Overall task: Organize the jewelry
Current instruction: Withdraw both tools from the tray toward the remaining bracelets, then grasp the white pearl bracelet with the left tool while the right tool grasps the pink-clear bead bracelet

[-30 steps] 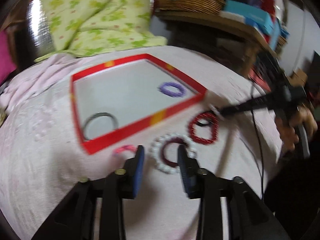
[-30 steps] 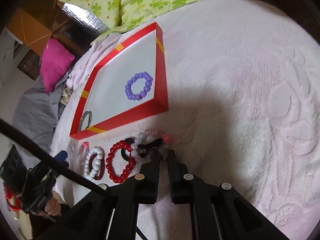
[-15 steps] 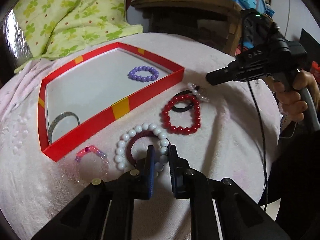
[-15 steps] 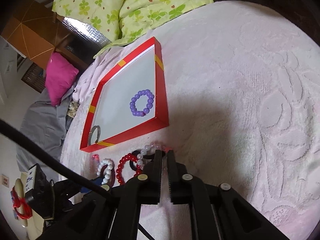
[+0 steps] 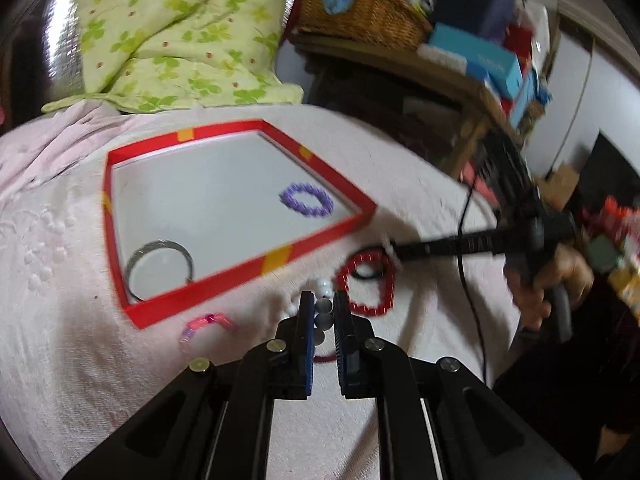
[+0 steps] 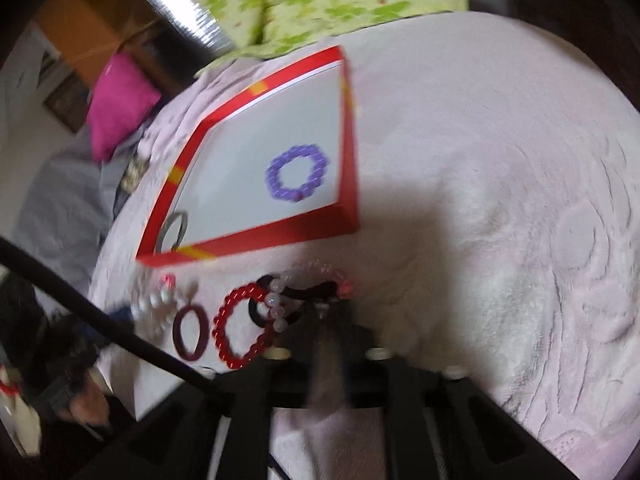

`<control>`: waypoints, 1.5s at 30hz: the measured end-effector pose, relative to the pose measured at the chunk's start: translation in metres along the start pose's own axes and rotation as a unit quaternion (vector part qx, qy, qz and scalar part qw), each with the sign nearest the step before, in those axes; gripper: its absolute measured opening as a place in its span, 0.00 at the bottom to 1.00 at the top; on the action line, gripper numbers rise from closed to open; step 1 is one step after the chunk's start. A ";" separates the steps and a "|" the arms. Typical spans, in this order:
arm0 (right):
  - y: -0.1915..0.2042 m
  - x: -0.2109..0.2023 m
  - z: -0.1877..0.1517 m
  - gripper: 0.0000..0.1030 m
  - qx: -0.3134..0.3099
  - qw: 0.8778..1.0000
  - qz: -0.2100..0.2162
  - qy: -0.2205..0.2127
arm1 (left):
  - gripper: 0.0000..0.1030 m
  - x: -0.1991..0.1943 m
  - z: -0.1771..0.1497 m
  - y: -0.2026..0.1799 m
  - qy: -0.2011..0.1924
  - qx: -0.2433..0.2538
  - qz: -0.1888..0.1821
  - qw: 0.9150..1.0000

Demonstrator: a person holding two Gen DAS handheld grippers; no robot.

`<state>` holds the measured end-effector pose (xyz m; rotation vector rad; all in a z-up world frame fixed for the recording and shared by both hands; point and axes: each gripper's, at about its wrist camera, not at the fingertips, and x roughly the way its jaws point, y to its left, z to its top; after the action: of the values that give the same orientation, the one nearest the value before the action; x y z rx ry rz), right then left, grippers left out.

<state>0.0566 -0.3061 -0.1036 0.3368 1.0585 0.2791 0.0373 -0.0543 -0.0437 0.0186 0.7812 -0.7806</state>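
A red-rimmed tray [image 5: 248,270] [image 6: 280,236] lies on the pink blanket, holding a purple bead bracelet [image 5: 307,200] [image 6: 298,176] and a silver bangle [image 5: 158,264]. My left gripper [image 5: 323,306] is shut on the white pearl bracelet [image 5: 323,314], lifted just in front of the tray. A dark red band [image 6: 191,333] and a red bead bracelet [image 5: 368,284] [image 6: 240,330] lie on the blanket. My right gripper [image 6: 332,312] is blurred, shut at a clear-bead bracelet [image 6: 280,304] lying over a black band [image 6: 312,292].
A pink-and-clear bracelet [image 5: 204,326] lies left of my left gripper. Green floral pillows [image 5: 180,36] sit behind the tray. A wooden shelf with a basket [image 5: 360,12] and boxes stands at the back right. A magenta cushion [image 6: 120,100] lies off the bed's left side.
My left gripper closed on the pearl bracelet and lifted it off the dark red band, moving toward the tray. My right gripper dropped lower to the clear-bead bracelet.
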 end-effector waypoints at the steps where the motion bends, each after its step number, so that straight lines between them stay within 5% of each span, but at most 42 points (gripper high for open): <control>1: 0.002 -0.002 -0.001 0.05 -0.005 1.000 -0.003 -0.002 | 0.09 -0.006 0.002 0.004 -0.011 -0.009 -0.003 1.000; 10: -0.020 -0.055 0.006 0.04 0.044 0.994 0.034 -0.093 | 0.09 -0.034 0.014 0.025 -0.069 -0.041 -0.004 0.997; 16: -0.012 -0.035 0.007 0.10 0.052 0.997 0.039 -0.048 | 0.09 -0.037 0.016 0.032 -0.074 -0.050 0.009 0.996; 20: 0.010 -0.023 0.004 0.59 0.013 0.999 0.026 -0.029 | 0.09 -0.038 0.016 0.037 -0.077 -0.057 0.015 0.995; 27: 0.017 0.005 -0.001 0.48 -0.009 0.998 -0.056 -0.011 | 0.09 -0.040 0.017 0.041 -0.082 -0.065 0.024 0.994; 31: 0.022 0.008 0.002 0.46 -0.015 0.998 -0.066 -0.017 | 0.09 -0.040 0.017 0.039 -0.081 -0.061 0.024 0.995; 33: 0.026 0.011 0.001 0.34 -0.029 0.997 -0.072 -0.009 | 0.09 -0.040 0.017 0.041 -0.081 -0.063 0.026 0.994; 36: 0.028 0.004 0.002 0.08 -0.038 0.997 -0.060 -0.009 | 0.09 -0.042 0.017 0.043 -0.083 -0.067 0.028 0.994; 45: -0.004 -0.041 0.002 0.08 0.017 0.998 0.004 -0.057 | 0.09 -0.041 0.018 0.044 -0.087 -0.071 0.034 0.993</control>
<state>0.0393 -0.3257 -0.0720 0.3841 0.9498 0.2470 0.0587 -0.0020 -0.0162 -0.1488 0.6660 -0.6519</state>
